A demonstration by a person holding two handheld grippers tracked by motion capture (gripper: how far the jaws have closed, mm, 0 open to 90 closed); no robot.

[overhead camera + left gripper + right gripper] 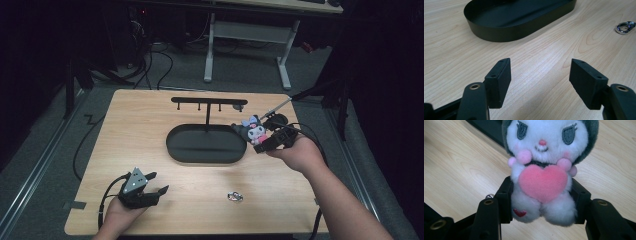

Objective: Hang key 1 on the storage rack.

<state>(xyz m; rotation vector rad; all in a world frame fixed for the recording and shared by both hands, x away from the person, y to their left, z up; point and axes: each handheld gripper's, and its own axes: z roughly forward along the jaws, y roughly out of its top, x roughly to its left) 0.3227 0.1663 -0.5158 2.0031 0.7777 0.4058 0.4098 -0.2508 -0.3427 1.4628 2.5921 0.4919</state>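
High view: one plush doll (255, 131) pinched in right claw (261, 141) — left claw (156, 184) spread — one tray (200, 150).

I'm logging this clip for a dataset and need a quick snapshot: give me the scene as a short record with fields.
held item: plush toy, white face, dark hood, pink heart on its front
right gripper: shut on the plush toy's body, above the table near the stand's right end
left gripper: open, nothing between its jaws, low over the table
stand: black, oval tray base, post with a hook bar
loose item: metal clasp lying on the table
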